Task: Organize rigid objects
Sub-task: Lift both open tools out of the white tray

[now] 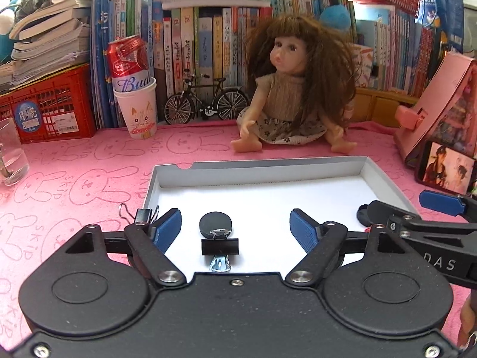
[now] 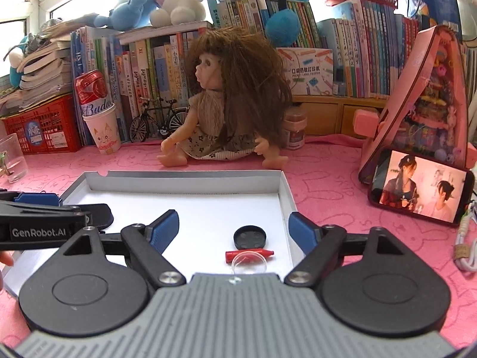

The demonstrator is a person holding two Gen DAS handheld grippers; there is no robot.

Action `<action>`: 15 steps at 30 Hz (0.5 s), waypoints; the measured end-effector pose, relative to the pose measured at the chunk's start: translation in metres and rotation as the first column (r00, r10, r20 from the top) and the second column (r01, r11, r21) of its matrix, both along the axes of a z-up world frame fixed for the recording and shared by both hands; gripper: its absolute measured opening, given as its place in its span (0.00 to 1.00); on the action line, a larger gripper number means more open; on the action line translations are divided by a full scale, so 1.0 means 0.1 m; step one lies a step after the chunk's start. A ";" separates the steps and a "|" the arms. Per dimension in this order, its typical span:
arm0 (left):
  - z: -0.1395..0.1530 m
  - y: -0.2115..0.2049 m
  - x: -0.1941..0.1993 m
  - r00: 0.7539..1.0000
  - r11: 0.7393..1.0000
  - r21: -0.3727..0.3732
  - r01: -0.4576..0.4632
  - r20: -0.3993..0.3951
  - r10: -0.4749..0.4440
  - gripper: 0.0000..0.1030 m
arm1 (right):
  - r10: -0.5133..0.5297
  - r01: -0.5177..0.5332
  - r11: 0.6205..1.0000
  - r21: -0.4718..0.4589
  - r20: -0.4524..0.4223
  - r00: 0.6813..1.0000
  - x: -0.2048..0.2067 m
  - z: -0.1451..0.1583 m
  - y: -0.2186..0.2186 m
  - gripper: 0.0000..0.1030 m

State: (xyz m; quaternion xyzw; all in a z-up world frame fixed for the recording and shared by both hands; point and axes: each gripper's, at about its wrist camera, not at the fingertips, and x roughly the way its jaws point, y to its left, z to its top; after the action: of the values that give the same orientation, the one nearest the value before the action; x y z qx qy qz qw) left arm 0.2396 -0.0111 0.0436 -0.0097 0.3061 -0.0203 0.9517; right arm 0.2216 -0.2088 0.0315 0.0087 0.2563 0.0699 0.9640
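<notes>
Both grippers are hovering over a shallow white box lid point(image 1: 384, 176) lying on a pink bunny-print cloth point(image 1: 89, 167). The left gripper point(image 1: 235, 228) is standing with its blue pads spread wide and holding nothing; between them, on the lid's floor, a black binder clip point(image 1: 220, 246) is lying just near of a round black cap point(image 1: 215, 225). A second binder clip point(image 1: 140, 214) is sitting by the lid's near-left edge, though whether it is resting on the rim or on the cloth is hard to tell. The right gripper point(image 2: 234, 231) is also spread and empty. Below it, in the lid's near-right part, a black cap point(image 2: 249, 236), a red crayon point(image 2: 249, 253) and a clear disc point(image 2: 249, 263) are lying close together. A doll point(image 1: 286, 89) is sitting beyond the lid.
</notes>
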 end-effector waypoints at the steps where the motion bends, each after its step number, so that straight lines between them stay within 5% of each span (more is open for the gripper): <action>1: 0.01 0.01 -0.04 1.000 1.000 -0.003 -0.002 0.005 0.002 0.77 | -0.002 0.002 1.000 0.000 0.002 1.000 -0.03 0.01 0.00 0.87; 15: 0.14 0.07 -0.63 0.998 1.000 -0.028 0.003 0.056 -0.002 0.79 | -0.002 0.001 0.999 0.032 0.031 1.000 -0.44 0.10 -0.11 0.99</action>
State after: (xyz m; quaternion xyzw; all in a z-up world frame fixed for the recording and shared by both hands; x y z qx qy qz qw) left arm 0.1769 -0.0041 0.0572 -0.0221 0.2789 -0.0260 0.9597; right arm 0.1777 -0.2202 0.0415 0.0231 0.2402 0.0736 0.9677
